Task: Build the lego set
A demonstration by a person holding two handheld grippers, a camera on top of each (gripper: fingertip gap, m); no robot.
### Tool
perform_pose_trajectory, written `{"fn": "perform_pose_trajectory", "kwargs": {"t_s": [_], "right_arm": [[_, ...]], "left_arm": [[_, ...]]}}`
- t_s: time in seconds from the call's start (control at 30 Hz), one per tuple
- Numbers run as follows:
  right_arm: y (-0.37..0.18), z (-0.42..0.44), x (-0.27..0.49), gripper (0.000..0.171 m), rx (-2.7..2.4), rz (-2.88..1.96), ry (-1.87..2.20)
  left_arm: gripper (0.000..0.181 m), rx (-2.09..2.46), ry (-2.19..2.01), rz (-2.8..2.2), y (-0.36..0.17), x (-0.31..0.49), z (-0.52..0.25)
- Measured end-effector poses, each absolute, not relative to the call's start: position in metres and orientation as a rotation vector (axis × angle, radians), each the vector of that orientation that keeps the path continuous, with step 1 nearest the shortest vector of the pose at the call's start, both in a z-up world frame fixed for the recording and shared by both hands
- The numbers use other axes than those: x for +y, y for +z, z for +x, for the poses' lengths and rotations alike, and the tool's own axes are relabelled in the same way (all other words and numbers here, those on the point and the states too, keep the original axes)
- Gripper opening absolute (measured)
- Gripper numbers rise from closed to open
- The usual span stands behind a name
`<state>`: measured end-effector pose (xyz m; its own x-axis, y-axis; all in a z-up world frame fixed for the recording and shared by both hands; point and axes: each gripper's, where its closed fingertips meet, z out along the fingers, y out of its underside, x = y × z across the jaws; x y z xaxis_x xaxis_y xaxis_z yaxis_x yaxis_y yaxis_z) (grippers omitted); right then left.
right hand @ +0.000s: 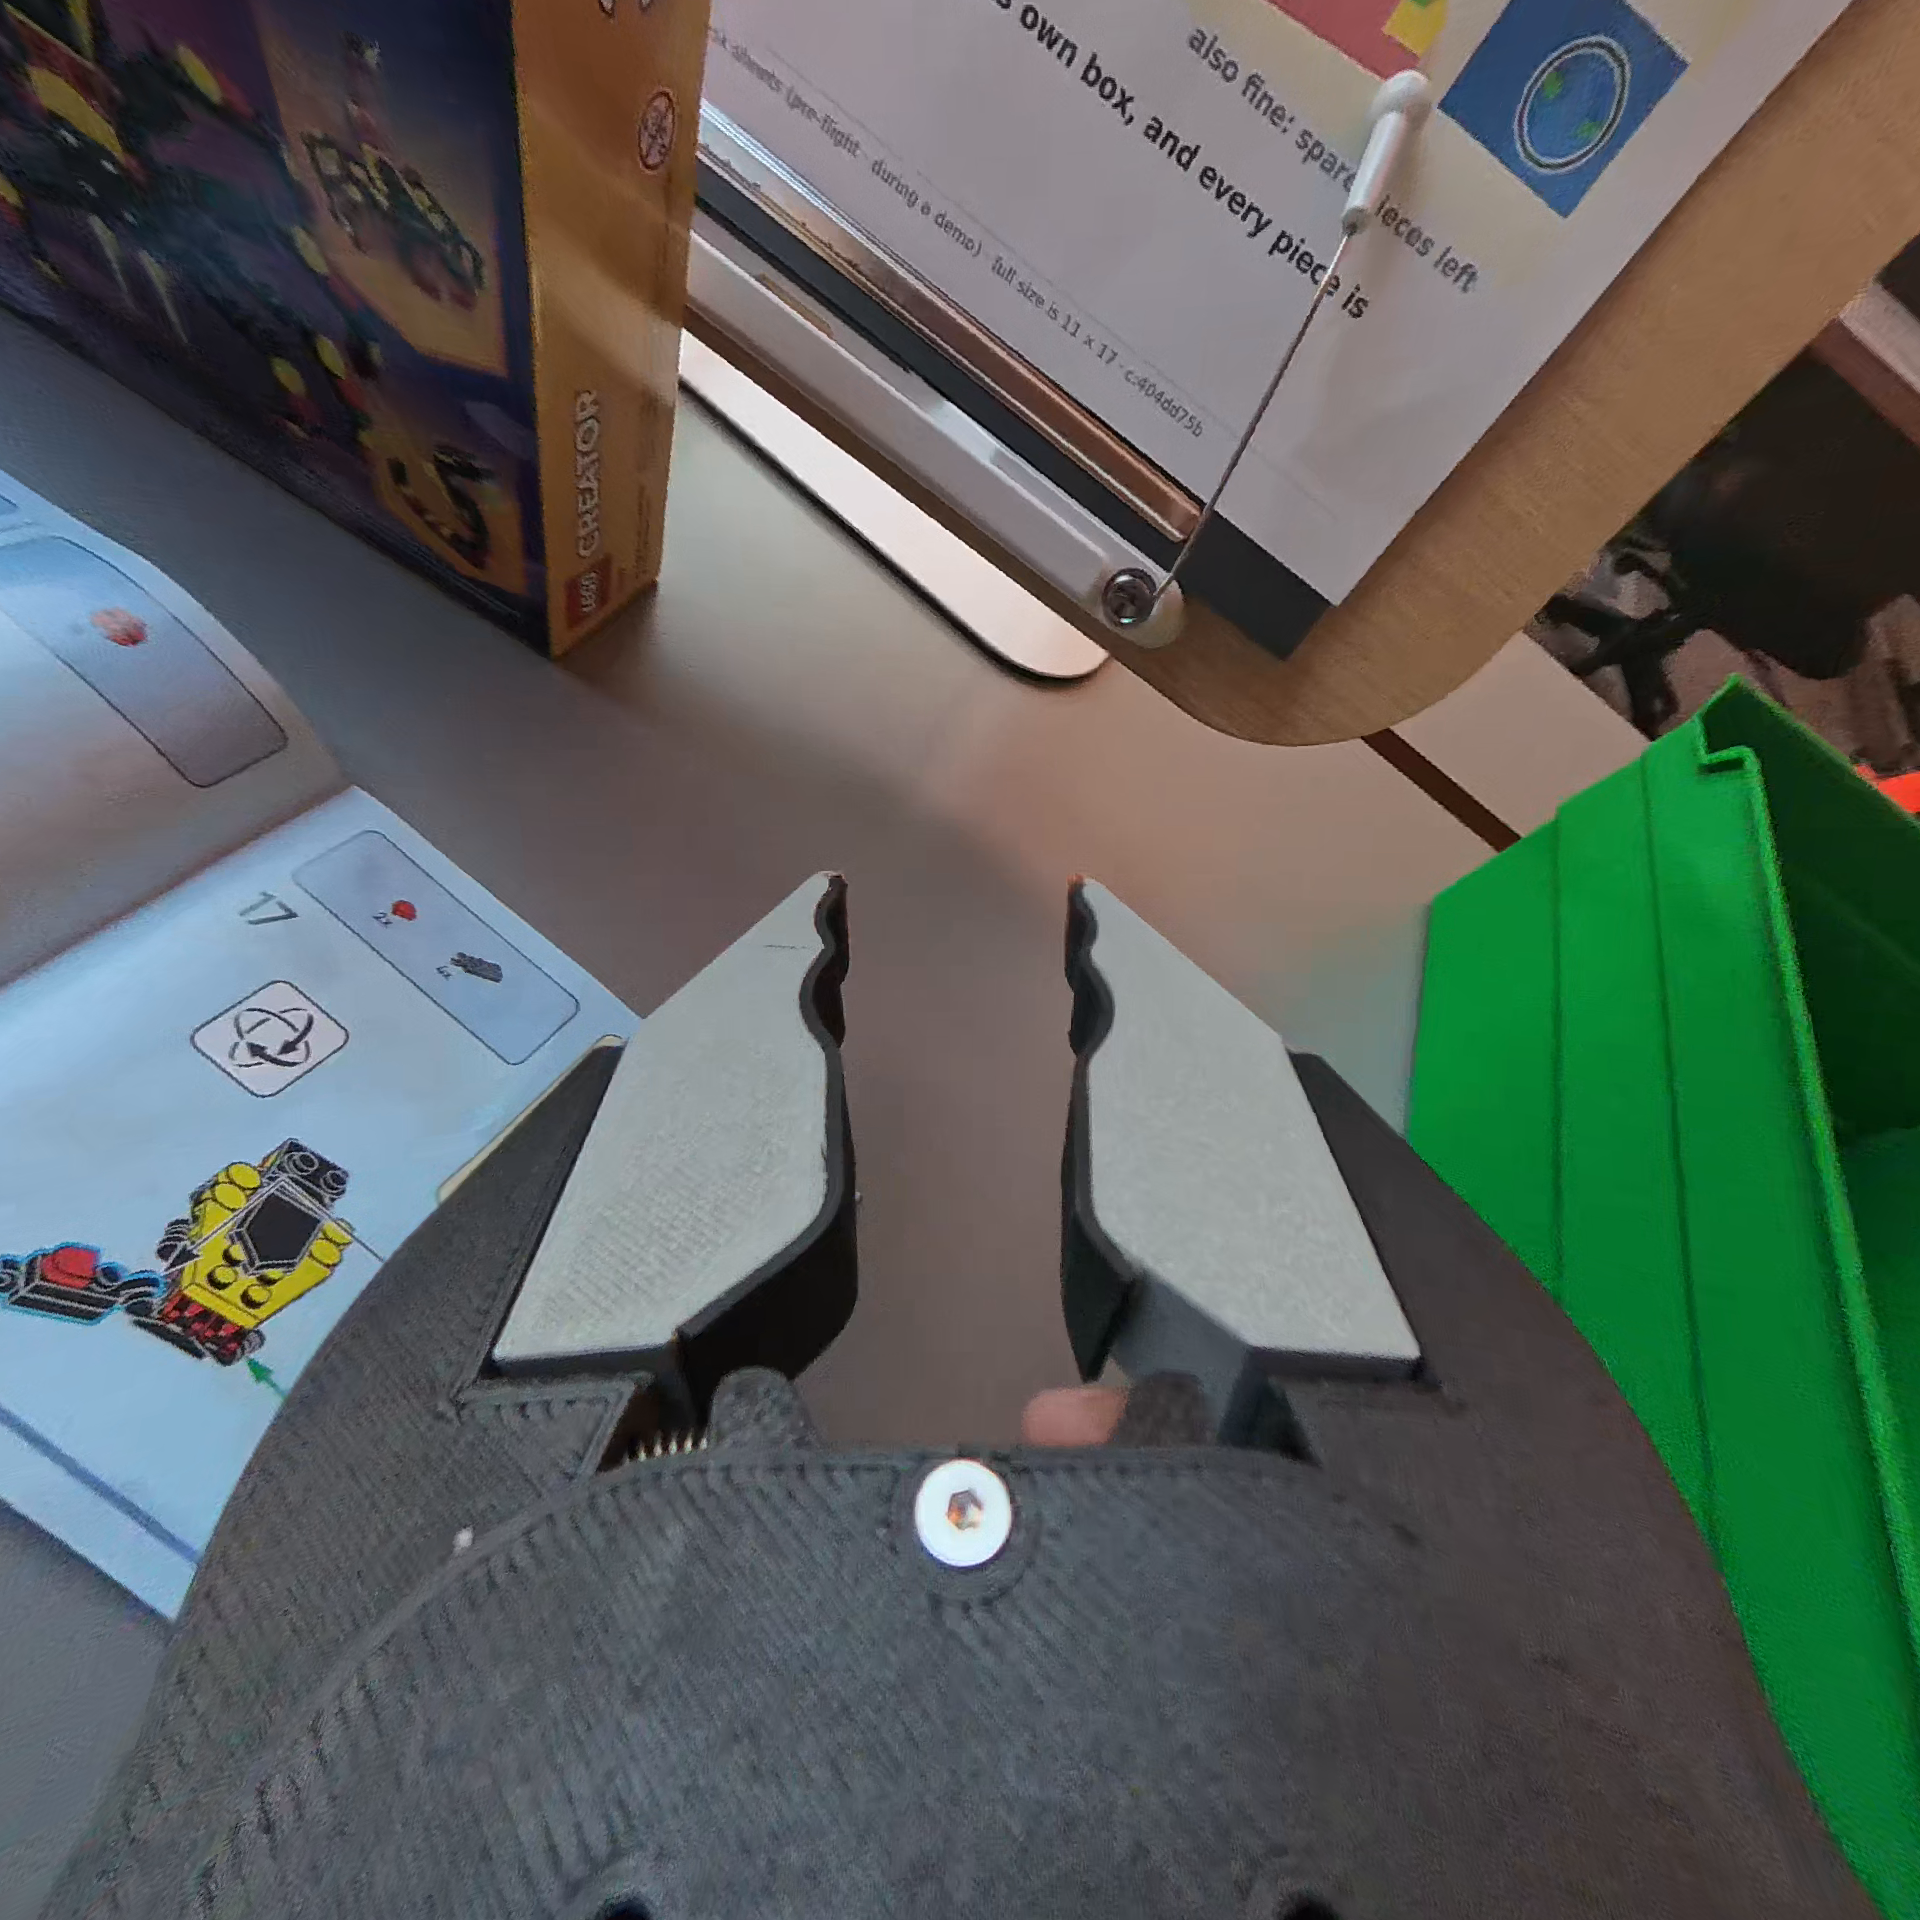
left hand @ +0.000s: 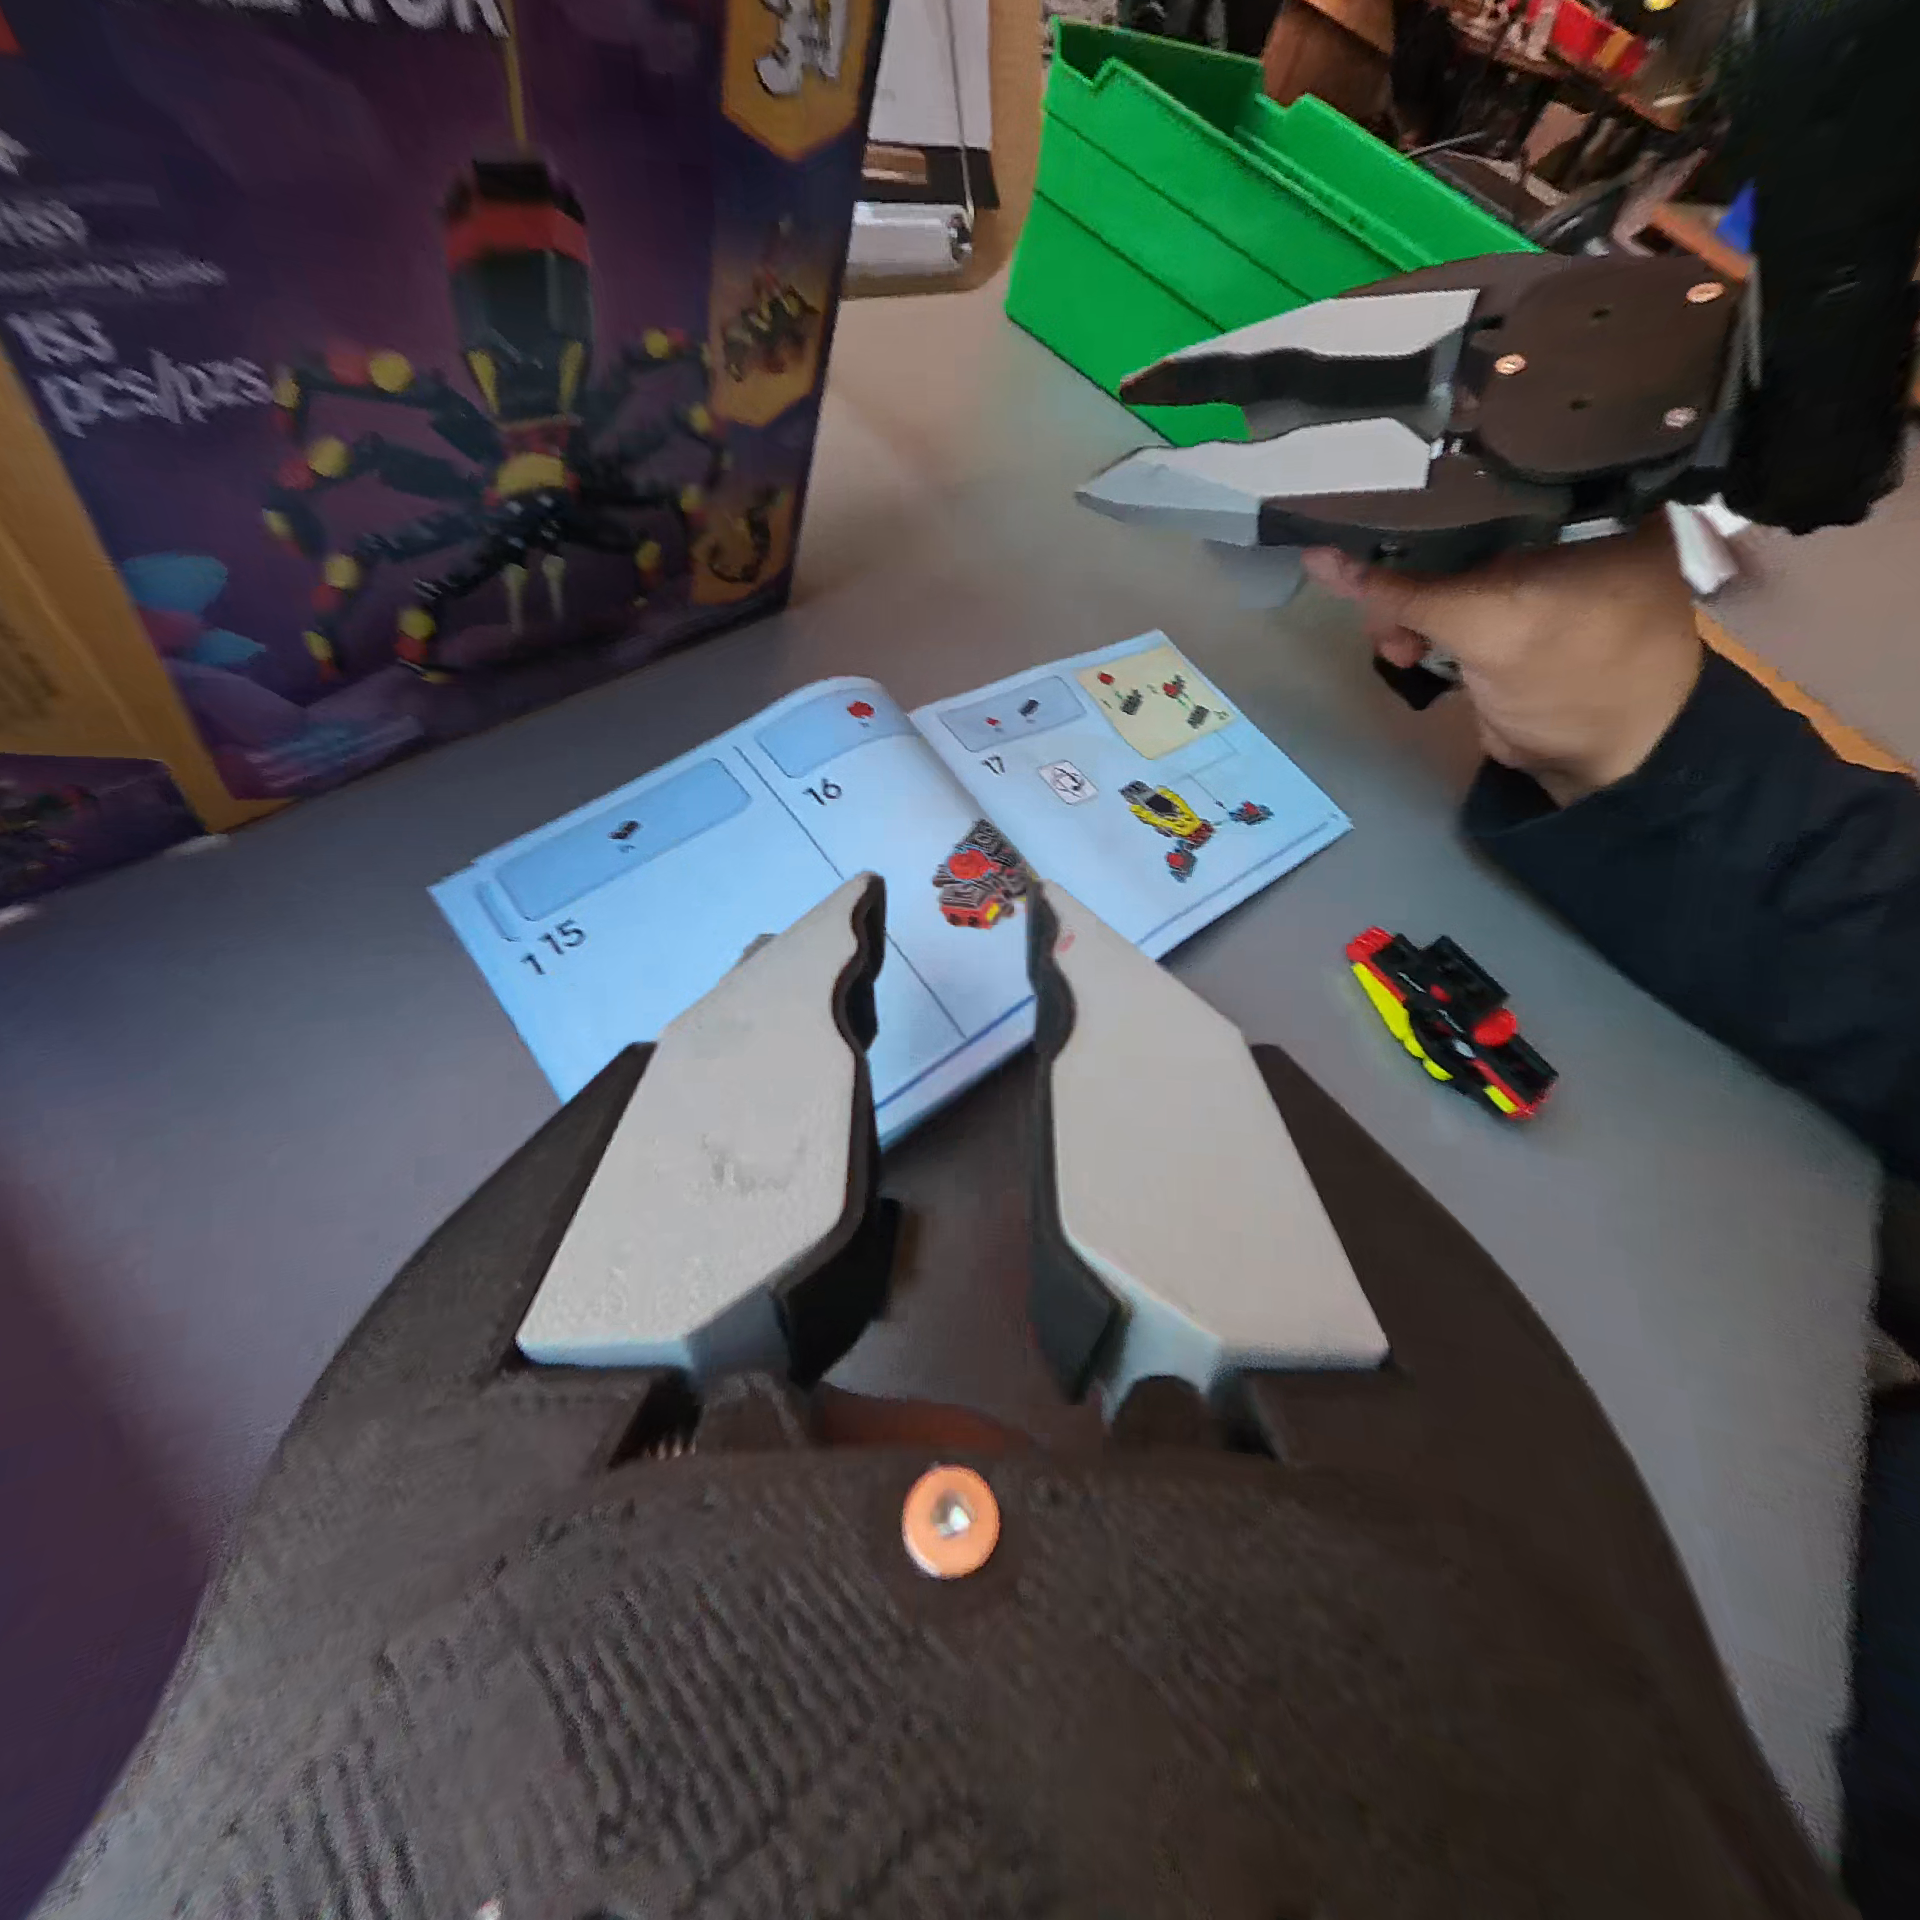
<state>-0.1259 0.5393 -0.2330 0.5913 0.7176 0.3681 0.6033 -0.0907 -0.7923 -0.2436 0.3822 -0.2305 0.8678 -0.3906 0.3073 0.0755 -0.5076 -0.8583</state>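
Note:
A small black, red and yellow lego assembly lies on the grey table to the right of an open blue instruction booklet. My left gripper is open and empty, held above the booklet's near edge. My right gripper is held up above the table's far right side in the left wrist view, open and empty. In the right wrist view it is above bare table, between the booklet and a green bin. The assembly is not in the right wrist view.
The purple and yellow lego box stands upright at the back left, also in the right wrist view. The green bin sits at the back right. A wooden-framed sign board stands behind. A person's hand and dark sleeve are at right.

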Motion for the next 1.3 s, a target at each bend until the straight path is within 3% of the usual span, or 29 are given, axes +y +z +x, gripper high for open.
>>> {"fn": "perform_pose_trajectory", "kwargs": {"t_s": [0.5, 0.67, 0.8, 0.97, 1.2, 1.3], "right_arm": [[-0.243, -0.127, 0.541, 0.037, -1.128, -1.764, 0.105], [-0.232, -0.128, 0.539, 0.037, -1.094, -1.744, 0.156], [-0.221, -0.160, 0.501, 0.036, -1.233, -1.624, 0.378], [-0.220, -0.206, 0.408, 0.061, -1.572, -1.493, 0.679], [-0.251, -0.228, 0.371, 0.056, -1.804, -1.453, 0.526], [-0.265, -0.229, 0.374, 0.030, -1.841, -1.471, 0.447]], "left_arm": [[0.033, 0.185, -0.668, -1.932, -0.205, 0.380, -0.249], [0.038, 0.134, -0.689, -1.734, -0.155, 0.375, -0.270], [0.029, 0.124, -0.623, -1.637, -0.126, 0.367, -0.287], [0.031, 0.188, -0.570, -1.572, -0.104, 0.354, -0.283], [0.028, 0.229, -0.435, -1.572, -0.103, 0.353, -0.299], [0.024, 0.203, -0.444, -1.537, -0.095, 0.350, -0.302]]}}
